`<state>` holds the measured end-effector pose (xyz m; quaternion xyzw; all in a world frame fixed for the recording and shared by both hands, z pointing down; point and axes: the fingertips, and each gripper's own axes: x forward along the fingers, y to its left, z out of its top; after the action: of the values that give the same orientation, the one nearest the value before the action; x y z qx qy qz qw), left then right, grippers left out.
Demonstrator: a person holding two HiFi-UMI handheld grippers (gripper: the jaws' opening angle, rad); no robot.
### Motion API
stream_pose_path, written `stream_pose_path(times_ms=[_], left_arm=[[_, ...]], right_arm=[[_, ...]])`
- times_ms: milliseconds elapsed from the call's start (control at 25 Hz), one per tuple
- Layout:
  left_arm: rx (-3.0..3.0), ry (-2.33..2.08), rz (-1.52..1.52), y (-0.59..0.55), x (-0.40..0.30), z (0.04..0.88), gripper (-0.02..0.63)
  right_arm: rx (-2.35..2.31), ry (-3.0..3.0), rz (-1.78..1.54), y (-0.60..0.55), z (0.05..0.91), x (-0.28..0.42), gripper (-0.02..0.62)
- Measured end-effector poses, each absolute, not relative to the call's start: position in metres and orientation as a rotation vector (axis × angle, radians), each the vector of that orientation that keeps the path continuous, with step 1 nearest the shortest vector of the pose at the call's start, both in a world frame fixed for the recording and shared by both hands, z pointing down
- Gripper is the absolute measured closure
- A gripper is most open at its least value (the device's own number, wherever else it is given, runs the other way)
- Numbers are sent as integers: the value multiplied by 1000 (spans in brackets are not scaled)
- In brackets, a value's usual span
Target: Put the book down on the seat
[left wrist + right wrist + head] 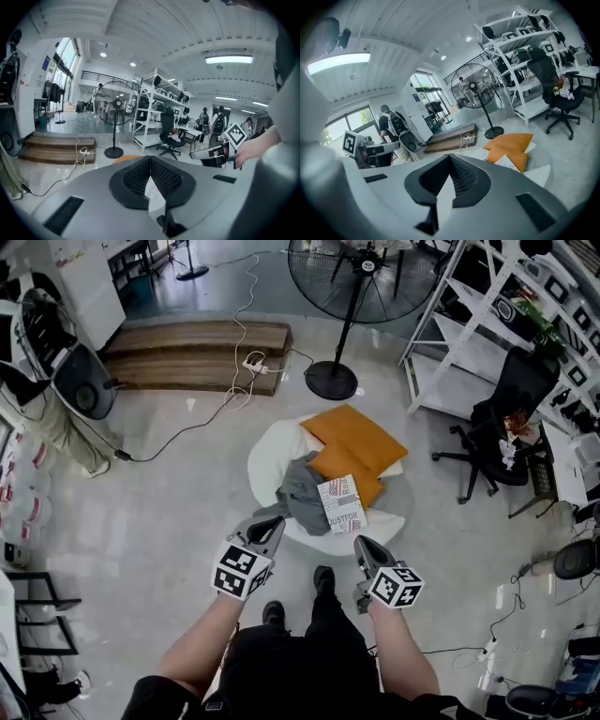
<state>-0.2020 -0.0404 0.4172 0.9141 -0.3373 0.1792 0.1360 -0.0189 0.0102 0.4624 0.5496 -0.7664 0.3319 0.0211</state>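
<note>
The book (341,503), white with red print, lies flat on the round white seat (267,460), next to a grey cloth (302,495) and two orange cushions (354,442). Both grippers hover just short of the seat's near edge, clear of the book. My left gripper (275,521) points at the cloth with its jaws together and nothing in them. My right gripper (361,542) is shut and empty, below the book. In the right gripper view the book (509,162) shows beside the cushions (511,143), beyond the closed jaws (450,159).
A standing fan (332,379) rises behind the seat. A wooden platform (197,352) with cables lies at the back left. White shelving (469,343) and a black office chair (502,418) stand at the right. My feet (323,579) are near the seat's front.
</note>
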Motion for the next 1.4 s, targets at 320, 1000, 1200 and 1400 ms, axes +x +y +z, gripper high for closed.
stream_pose_path(times_ms=[320, 1000, 1200, 1400], left_arm=[[2651, -992, 468, -13, -245, 385, 603], [2890, -973, 296, 32, -140, 275, 603], [2942, -870, 241, 42, -106, 248, 604], [2845, -866, 240, 47, -106, 253, 604]], right_arm=[[1800, -2381, 939, 56, 404, -29, 578], [1894, -2509, 456, 148, 270, 92, 580], [1910, -2506, 390, 156, 259, 115, 580], [1852, -2548, 348, 150, 252, 103, 581]])
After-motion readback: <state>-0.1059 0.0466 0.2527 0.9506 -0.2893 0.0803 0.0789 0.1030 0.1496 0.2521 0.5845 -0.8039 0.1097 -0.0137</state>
